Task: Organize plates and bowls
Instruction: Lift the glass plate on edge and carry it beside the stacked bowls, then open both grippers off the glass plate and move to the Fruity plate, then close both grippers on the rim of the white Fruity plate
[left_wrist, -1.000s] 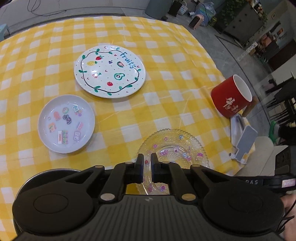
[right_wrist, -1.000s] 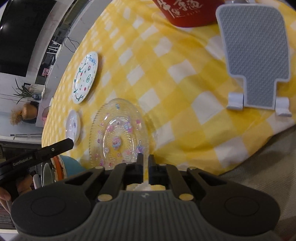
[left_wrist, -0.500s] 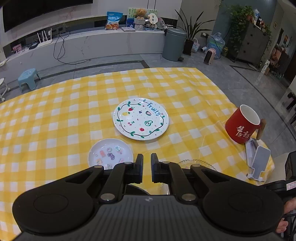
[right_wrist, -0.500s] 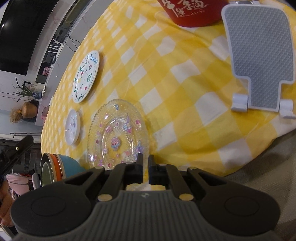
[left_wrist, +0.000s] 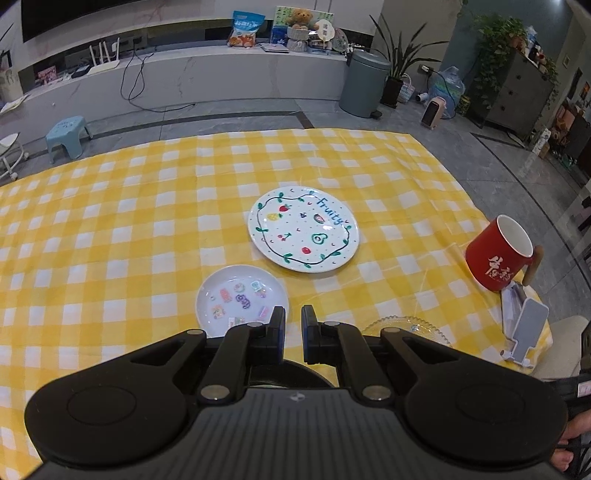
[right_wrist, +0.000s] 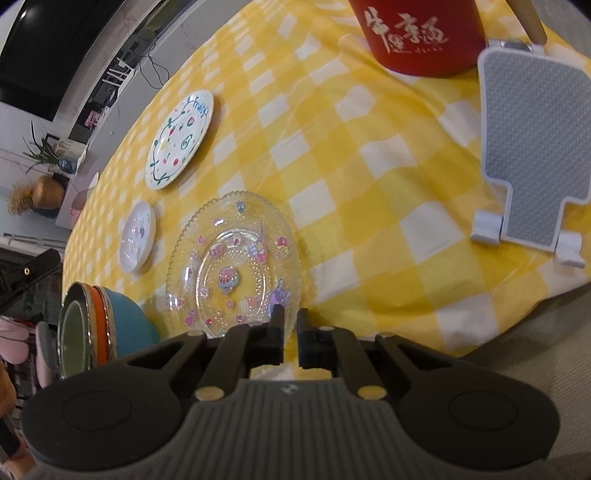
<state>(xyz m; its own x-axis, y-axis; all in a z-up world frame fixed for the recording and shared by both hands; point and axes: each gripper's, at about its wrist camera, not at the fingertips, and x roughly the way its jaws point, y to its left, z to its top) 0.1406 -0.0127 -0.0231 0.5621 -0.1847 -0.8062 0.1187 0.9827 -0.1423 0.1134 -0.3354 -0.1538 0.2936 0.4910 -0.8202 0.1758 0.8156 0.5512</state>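
Note:
A large white plate with fruit drawings (left_wrist: 303, 229) lies mid-table; it also shows in the right wrist view (right_wrist: 180, 138). A small white plate with stickers (left_wrist: 242, 300) lies nearer; it also shows in the right wrist view (right_wrist: 137, 235). A clear glass plate with stickers (right_wrist: 233, 263) sits at the near edge, partly hidden in the left wrist view (left_wrist: 406, 328). A stack of bowls, blue outermost (right_wrist: 105, 325), stands left of it. My left gripper (left_wrist: 292, 326) is nearly shut and empty, above the bowls. My right gripper (right_wrist: 290, 325) is nearly shut and empty, at the glass plate's near rim.
A red mug with a wooden handle (left_wrist: 498, 254) and a grey phone stand (right_wrist: 532, 147) sit at the table's right edge. The table has a yellow checked cloth (left_wrist: 147, 229). Beyond the far edge are floor, a blue stool (left_wrist: 68, 134) and a bin (left_wrist: 364, 83).
The left gripper has tilted up and drawn back, so the far room came into view. The right gripper has shifted slightly, bringing the bowl stack into its view.

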